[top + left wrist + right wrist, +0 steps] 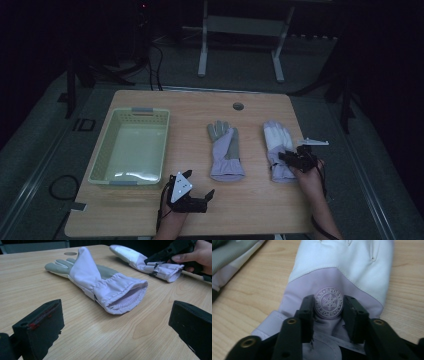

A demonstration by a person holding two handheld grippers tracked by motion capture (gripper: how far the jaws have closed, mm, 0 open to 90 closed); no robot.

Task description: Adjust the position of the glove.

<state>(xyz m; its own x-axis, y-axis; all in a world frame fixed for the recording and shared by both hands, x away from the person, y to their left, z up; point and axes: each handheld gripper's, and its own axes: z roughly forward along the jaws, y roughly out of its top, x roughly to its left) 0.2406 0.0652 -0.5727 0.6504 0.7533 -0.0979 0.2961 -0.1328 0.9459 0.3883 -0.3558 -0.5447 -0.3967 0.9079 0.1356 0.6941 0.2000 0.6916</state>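
The right glove lies flat under the right gripper, whose jaws pinch a fold of cuff fabric around the round snowflake badge; judging by this, the grasp is just made and the lift is not yet begun. The left glove lies untouched just left of it, ahead of the left gripper, whose jaws stand spread over bare wood; the basket further left holds nothing, so both gloves seem still to go. The table edge runs close on the right gripper's outer side; the way leftward to the basket crosses the left glove, so a raised carry looks wise.
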